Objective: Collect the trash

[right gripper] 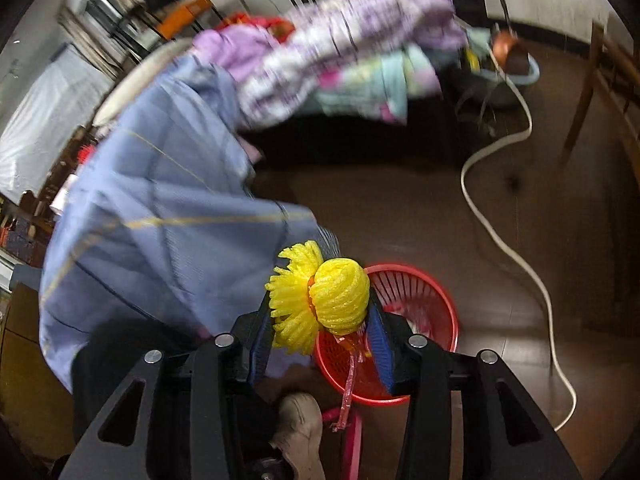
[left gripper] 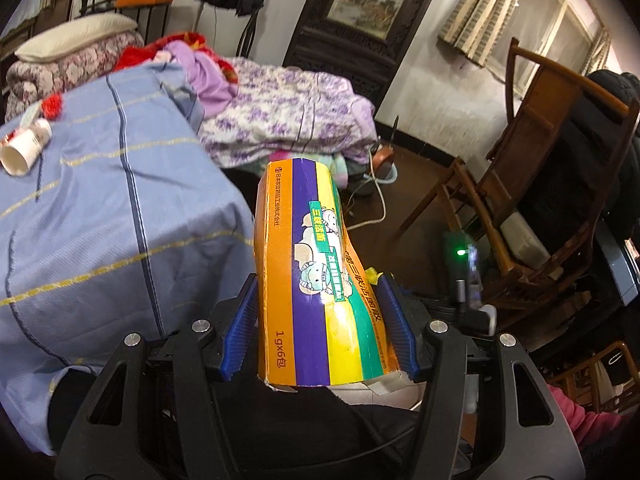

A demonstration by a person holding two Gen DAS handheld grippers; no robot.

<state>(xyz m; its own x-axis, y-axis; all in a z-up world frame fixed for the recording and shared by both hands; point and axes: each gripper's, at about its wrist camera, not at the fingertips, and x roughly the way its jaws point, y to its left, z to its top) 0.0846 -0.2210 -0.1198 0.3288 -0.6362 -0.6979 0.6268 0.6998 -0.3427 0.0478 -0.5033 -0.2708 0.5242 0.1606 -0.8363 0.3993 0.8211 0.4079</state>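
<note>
**Both grippers carry trash beside the bed**

The left gripper (left gripper: 320, 320) pinches a striped box (left gripper: 316, 272) across its width. The blue pads (left gripper: 244, 328) press on both sides of the box, which is orange, purple, yellow and green with cartoon figures printed on it. The box stands tilted between the jaws, its far end up, its torn near end low by the gripper body. It is dented on its right side.

To the left of the box lies a bed under a blue sheet (left gripper: 100, 208) with thin gold lines. On the sheet, near the left edge of the view, a white cup (left gripper: 24, 148) lies on its side. Further back sit a purple-flowered quilt (left gripper: 280, 120) and a pillow (left gripper: 76, 36). A wooden chair (left gripper: 532, 168) stands at the right.

The right gripper (right gripper: 320, 320) points steeply down at a dark brown floor (right gripper: 400, 216). A yellow foam net (right gripper: 320, 300) sits between its blue pads, bunched into a ball, with the pads against its sides. A thin red strip (right gripper: 348, 384) hangs from the net. Just below and to the right of the net is a red basket (right gripper: 432, 300), its rim open upward; the net is above the basket's near left rim, not inside it. A white cable (right gripper: 516, 264) snakes over the floor at the right. The blue sheet hangs at the left, blurred. A shoe (right gripper: 300, 432) shows at the bottom.
</note>
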